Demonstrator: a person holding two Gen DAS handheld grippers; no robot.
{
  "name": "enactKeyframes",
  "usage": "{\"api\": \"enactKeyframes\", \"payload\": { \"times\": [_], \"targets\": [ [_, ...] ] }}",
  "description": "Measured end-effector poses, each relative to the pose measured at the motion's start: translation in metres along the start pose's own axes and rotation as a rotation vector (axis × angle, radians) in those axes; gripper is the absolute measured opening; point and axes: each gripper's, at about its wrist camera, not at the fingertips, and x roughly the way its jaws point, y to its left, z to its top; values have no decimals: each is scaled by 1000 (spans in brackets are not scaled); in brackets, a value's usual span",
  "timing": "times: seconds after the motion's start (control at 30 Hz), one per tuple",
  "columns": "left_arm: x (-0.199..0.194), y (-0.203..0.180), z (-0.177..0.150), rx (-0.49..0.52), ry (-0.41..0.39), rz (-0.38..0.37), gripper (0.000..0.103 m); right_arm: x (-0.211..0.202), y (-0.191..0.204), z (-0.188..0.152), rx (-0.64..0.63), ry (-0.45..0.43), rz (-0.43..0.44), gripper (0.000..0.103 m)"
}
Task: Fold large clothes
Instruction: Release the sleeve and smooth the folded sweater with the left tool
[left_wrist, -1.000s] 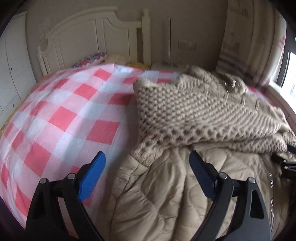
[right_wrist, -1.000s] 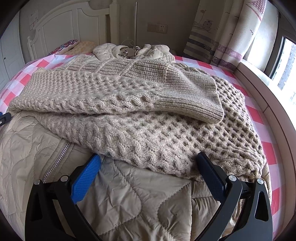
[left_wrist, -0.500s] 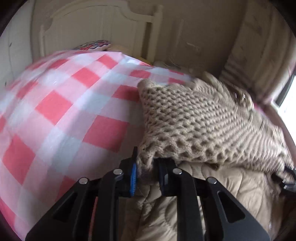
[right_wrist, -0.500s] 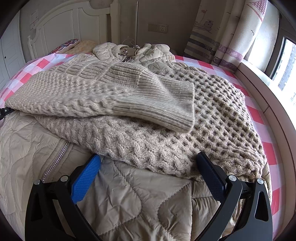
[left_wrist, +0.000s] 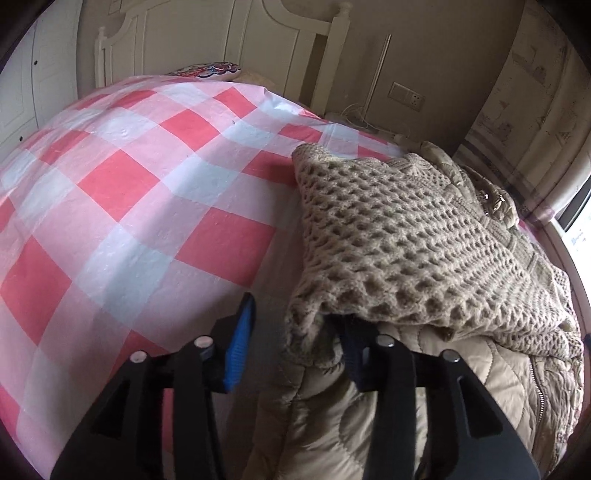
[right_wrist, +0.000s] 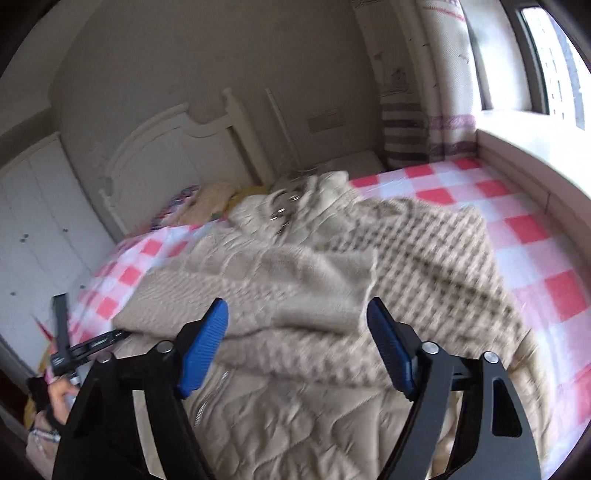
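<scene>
At the sweater hem, the left hand-held gripper has released and parted; the right stays wide, empty.

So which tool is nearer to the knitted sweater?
Left. The left tool has the knitted sweater corner between its fingers; the right tool hangs open above it, apart.

A bed lies under a red-and-white checked sheet. At its head stands a white headboard, with a patterned pillow against it. A socket sits on the beige wall. A striped curtain hangs beside the window, above a pale sill. White wardrobe doors stand beside the bed.
</scene>
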Motion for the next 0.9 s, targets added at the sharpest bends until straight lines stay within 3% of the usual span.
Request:
{"api": "enactKeyframes", "payload": {
  "times": [0.13, 0.23, 0.3, 0.37, 0.43, 0.47, 0.5, 0.53, 0.6, 0.67, 0.77, 0.8, 0.9],
  "targets": [
    [-1, 3, 0, -7, -1, -1, 50, 41, 6, 15, -20, 55, -44, 69],
    [-2, 5, 1, -18, -3, -6, 54, 88, 13, -7, -121, 234, -175, 70],
    [-6, 9, 0, -40, -20, 4, 62, 88, 22, -10, -185, 208, -221, 70],
    [-24, 15, -4, -69, -106, -26, 62, 88, 23, -10, -194, 208, -236, 70],
    [-64, 15, -16, -118, -305, 29, 66, 89, 21, -10, -189, 206, -234, 70],
    [-83, 11, -20, -148, -401, 73, 82, 88, 21, -11, -191, 206, -235, 70],
    [-104, 4, -19, -161, -482, 57, 88, 88, 20, -10, -193, 205, -236, 70],
    [-115, -6, -12, -139, -501, 2, 92, 90, 20, -10, -195, 205, -238, 71],
    [-122, -39, 7, -39, -459, -65, 93, 91, 18, -8, -192, 204, -236, 71],
    [-115, -72, 22, 53, -420, -86, 99, 90, 19, -8, -189, 203, -235, 71],
    [-76, -120, 33, 191, -332, -51, 99, 87, 23, -13, -183, 202, -250, 76],
    [-53, -131, 31, 231, -261, -36, 99, 88, 22, -15, -176, 203, -250, 78],
    [0, -136, 11, 275, -110, 10, 99, 89, 17, -16, -158, 208, -249, 83]
  ]
}}
